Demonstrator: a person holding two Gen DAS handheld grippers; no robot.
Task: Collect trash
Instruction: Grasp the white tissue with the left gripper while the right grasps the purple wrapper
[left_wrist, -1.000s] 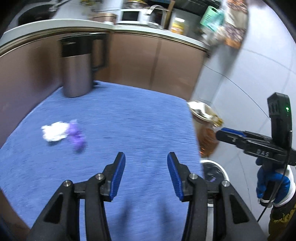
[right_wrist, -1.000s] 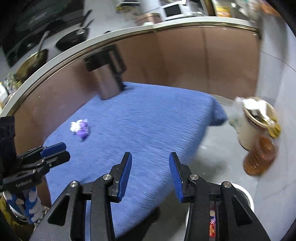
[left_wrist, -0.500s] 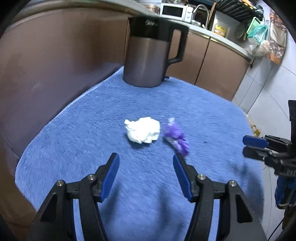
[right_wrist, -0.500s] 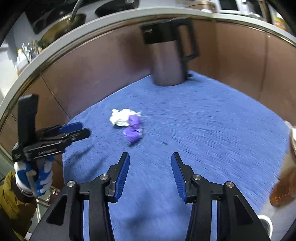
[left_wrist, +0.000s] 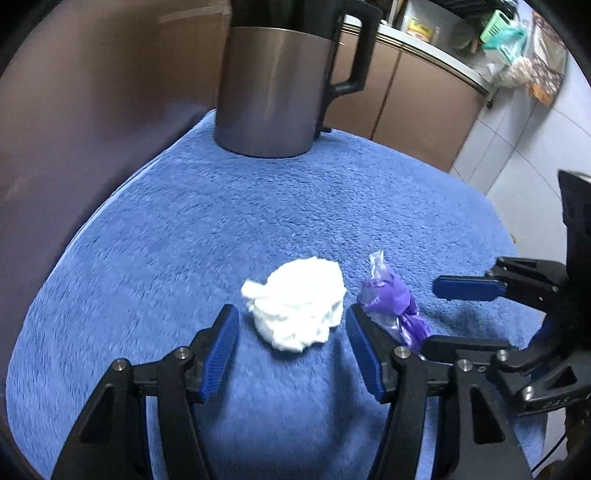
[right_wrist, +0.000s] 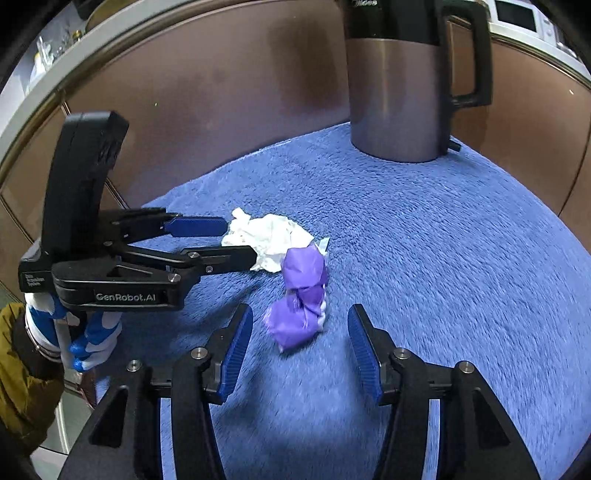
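Two scraps mid-desk, kettle at the far edge

The tissue wad and wrapper lie touching on the desk; the kettle stands behind them. Left gripper flanks the wad, right gripper the wrapper.

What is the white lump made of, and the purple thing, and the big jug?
The white lump looks like crumpled tissue paper: matte, soft, full of creases. The purple thing seems to be thin plastic film, slightly glossy and twisted into knots. The big jug looks like brushed metal with a dull sheen, with a black handle and top, probably plastic.
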